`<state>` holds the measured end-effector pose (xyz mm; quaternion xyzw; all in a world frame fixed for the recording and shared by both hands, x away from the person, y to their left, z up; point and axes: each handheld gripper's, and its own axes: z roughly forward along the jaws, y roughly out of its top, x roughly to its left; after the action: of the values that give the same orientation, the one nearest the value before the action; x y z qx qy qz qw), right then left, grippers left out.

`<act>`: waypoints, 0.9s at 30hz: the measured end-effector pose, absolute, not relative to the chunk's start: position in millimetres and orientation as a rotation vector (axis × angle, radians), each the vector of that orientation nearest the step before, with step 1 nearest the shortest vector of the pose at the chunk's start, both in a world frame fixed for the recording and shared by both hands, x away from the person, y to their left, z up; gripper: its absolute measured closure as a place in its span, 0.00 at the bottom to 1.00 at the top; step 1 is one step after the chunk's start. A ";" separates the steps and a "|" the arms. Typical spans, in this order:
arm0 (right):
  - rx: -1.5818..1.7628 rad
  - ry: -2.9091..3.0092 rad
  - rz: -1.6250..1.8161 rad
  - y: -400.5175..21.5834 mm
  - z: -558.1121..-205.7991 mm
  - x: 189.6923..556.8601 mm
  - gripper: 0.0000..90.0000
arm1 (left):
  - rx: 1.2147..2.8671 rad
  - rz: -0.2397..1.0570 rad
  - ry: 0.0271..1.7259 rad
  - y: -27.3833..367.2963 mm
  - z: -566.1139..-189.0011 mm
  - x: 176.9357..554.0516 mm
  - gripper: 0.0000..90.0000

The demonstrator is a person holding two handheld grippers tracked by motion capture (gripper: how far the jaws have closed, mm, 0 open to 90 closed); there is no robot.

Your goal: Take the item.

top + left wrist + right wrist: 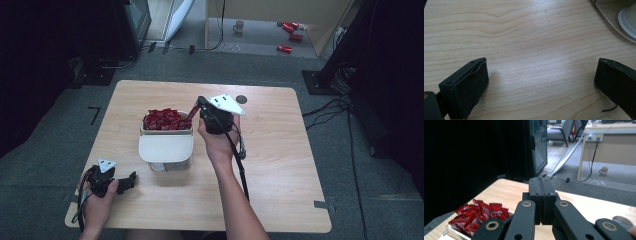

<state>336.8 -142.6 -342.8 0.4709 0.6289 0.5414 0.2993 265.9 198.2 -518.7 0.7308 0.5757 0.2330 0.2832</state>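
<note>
Right now the right gripper (197,102) is raised over the tabletop (280,150) at the right rim of the white box (166,145), and a red packet (192,114) hangs from its tip, just above the heap of red packets (165,119) in the box's open back half. In the right gripper view the jaws are pressed tight together, pad against pad (541,192); the packet itself can't be made out there, and the heap of red packets (477,213) lies down to the left. The box's front half is covered by a flat white lid (166,146). The left gripper (131,179) rests low at the near left corner of the tabletop, well apart from the box, its jaws spread wide over bare wood (534,50) with nothing between them.
</note>
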 end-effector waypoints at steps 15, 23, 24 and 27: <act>1.225 1.594 1.439 -168.0 -317.8 324.0 1.00 | 1.956 0.624 1.541 198.2 -518.7 265.9 0.00; 1.261 1.596 1.356 -177.3 -338.9 330.0 1.00 | 1.956 0.625 1.541 198.2 -518.7 265.9 0.00; 1.280 1.600 1.352 -178.4 -345.1 332.0 1.00 | 1.956 0.625 1.541 198.2 -518.7 265.9 0.00; 1.317 1.611 1.346 -181.9 -364.6 338.6 1.00 | 1.955 0.625 1.541 198.2 -518.8 266.0 0.00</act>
<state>338.6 -181.9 -364.6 0.5024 0.6146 0.5137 0.3256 266.0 198.2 -518.8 0.7305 0.5757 0.2336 0.2835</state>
